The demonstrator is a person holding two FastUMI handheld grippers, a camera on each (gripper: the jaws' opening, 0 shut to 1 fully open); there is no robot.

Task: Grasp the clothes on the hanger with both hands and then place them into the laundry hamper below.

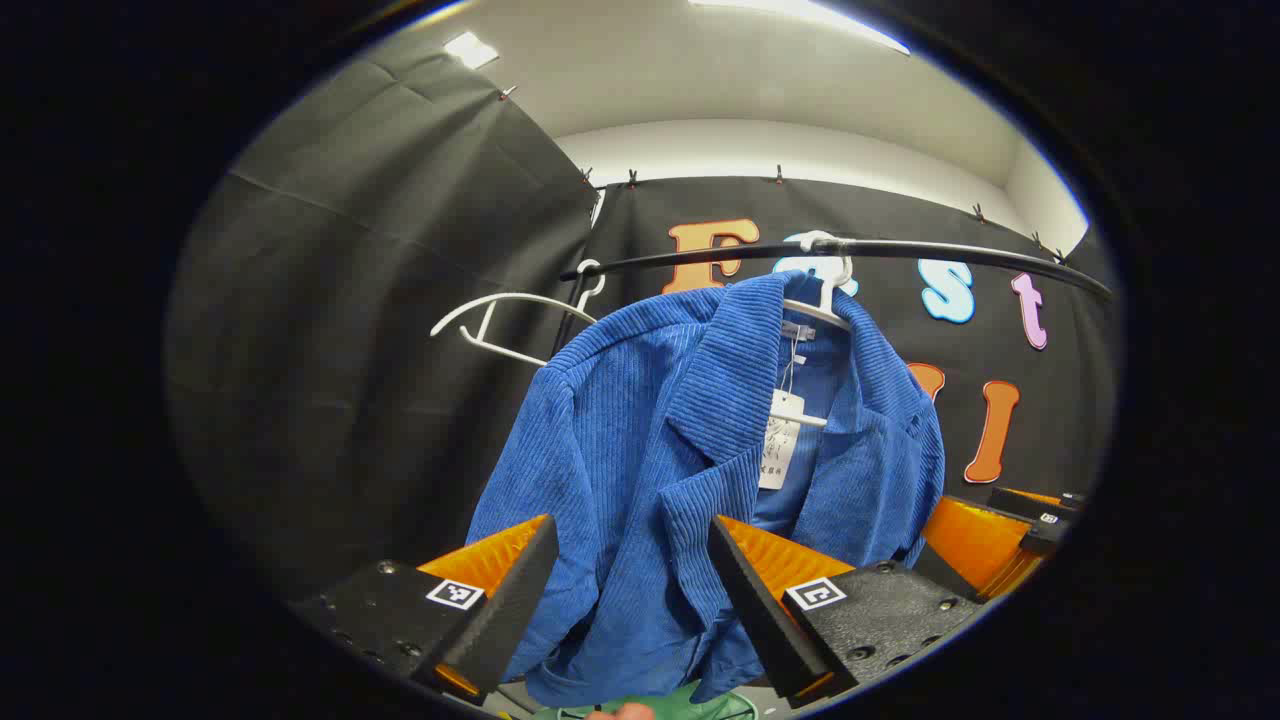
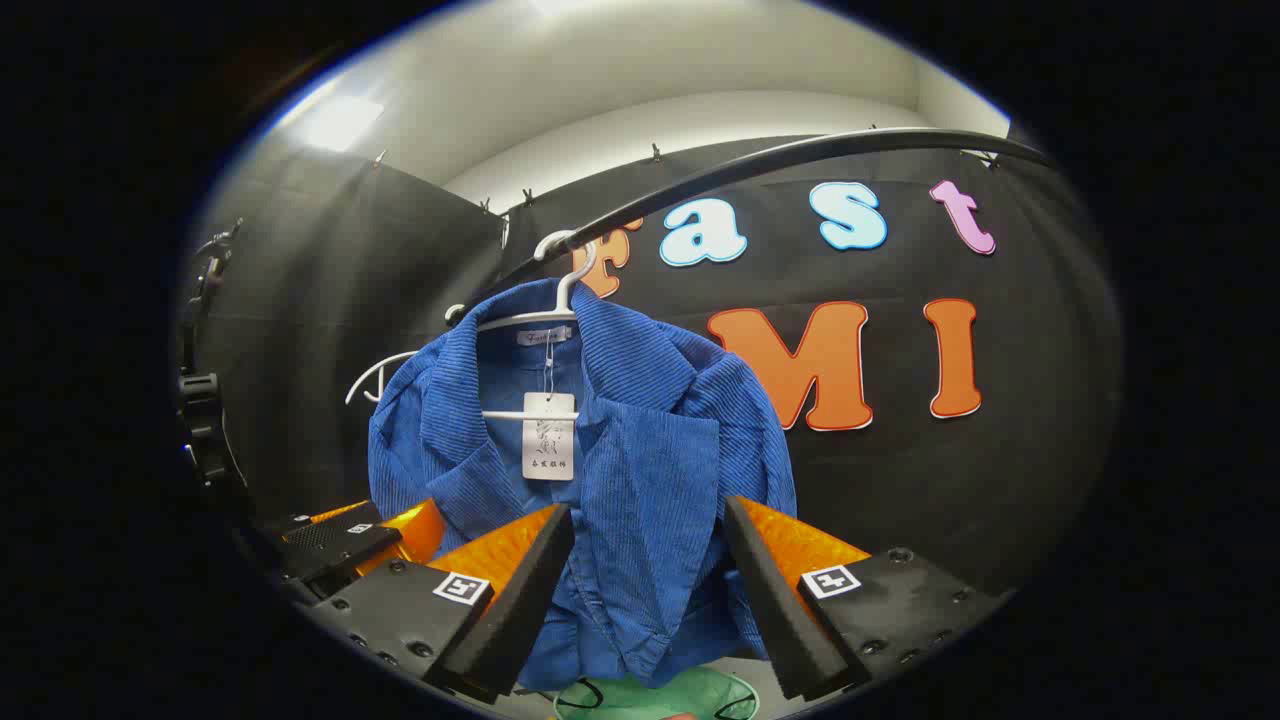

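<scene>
A blue corduroy jacket (image 1: pixel 650 450) (image 2: pixel 620 460) hangs on a white hanger (image 1: pixel 825 290) (image 2: pixel 555 300) from a black rail (image 1: pixel 900 250) (image 2: pixel 750 160). A white tag (image 1: pixel 780 440) (image 2: pixel 548 435) dangles at its collar. My left gripper (image 1: pixel 630 560) is open, its fingers standing either side of the jacket's left front panel, short of the cloth. Open too, my right gripper (image 2: pixel 645 555) frames the jacket's right front panel. The green hamper (image 1: pixel 690 705) (image 2: pixel 655 695) peeks out below the hem. The right gripper (image 1: pixel 1010 530) appears at the left gripper view's right edge, and the left gripper (image 2: pixel 350 540) sits low left in the right gripper view.
An empty white hanger (image 1: pixel 500 320) (image 2: pixel 375 375) hangs on the rail left of the jacket. Black cloth walls close in behind and to the left. A black stand with clamps (image 2: pixel 200 400) rises at the far left of the right gripper view.
</scene>
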